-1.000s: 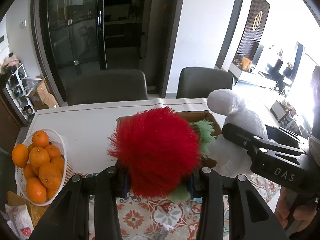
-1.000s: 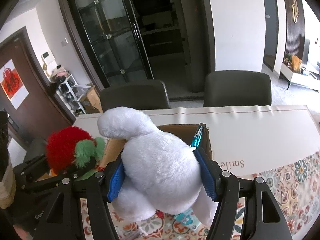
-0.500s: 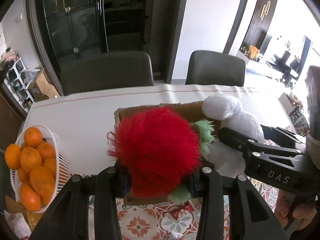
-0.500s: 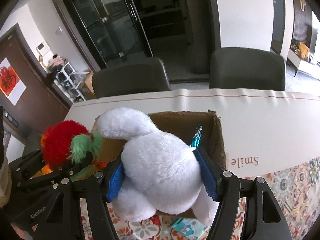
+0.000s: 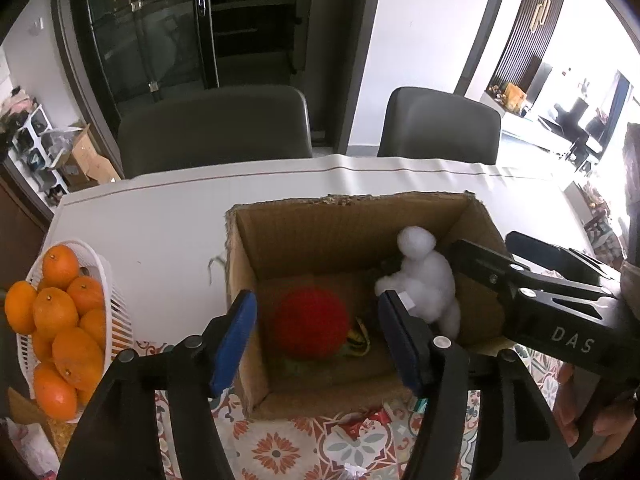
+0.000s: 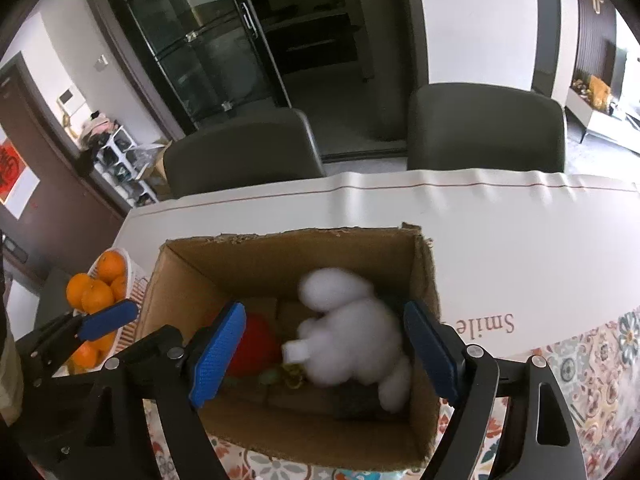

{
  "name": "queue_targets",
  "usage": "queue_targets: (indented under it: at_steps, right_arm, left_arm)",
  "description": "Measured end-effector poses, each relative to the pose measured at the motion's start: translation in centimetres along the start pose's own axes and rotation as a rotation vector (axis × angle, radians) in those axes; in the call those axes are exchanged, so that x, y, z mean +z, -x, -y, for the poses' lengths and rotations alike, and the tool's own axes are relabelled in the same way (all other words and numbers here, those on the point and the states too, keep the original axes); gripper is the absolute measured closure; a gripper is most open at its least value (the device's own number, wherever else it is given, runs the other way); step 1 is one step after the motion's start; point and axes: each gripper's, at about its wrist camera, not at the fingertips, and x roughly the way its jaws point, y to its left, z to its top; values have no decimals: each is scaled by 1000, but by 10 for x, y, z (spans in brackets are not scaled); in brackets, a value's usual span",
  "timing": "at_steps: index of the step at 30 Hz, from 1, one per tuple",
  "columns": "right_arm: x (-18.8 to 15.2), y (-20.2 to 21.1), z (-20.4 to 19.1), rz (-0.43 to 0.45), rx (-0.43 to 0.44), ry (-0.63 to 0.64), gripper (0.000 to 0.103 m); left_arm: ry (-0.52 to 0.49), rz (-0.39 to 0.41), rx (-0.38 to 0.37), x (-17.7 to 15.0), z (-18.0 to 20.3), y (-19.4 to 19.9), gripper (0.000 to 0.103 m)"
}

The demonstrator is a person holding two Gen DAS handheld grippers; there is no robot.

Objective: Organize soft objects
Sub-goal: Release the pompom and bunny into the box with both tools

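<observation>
Both toys lie inside the cardboard box [image 5: 344, 232]: the red fluffy ball [image 5: 310, 322] and the white plush toy [image 6: 352, 340], a bit blurry. Left hand-held gripper [image 5: 316, 336] and right hand-held gripper [image 6: 326, 354] are spread wide, holding nothing. The toys look light and squishy; grab their fat middles.

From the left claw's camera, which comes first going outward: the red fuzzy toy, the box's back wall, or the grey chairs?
1. Red fuzzy toy, just ahead of the left claw, on the box floor.
2. Cardboard box's back wall, behind the toy.
3. Grey chairs, beyond the table.
</observation>
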Motion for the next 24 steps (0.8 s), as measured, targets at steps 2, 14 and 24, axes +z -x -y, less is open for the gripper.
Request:
queue_targets:
  at_steps: [2, 14, 24]
  right_arm:
    - [-3, 7, -1, 16, -21, 0, 20]
    - [-24, 62, -12, 110, -86, 25, 20]
    - [-60, 100, -25, 137, -79, 35, 20]
  left_arm:
    - [0, 8, 2, -1, 0, 4, 39]
    - [-7, 54, 3, -22, 7, 45, 39]
    - [-24, 84, 19, -65, 10, 87, 39]
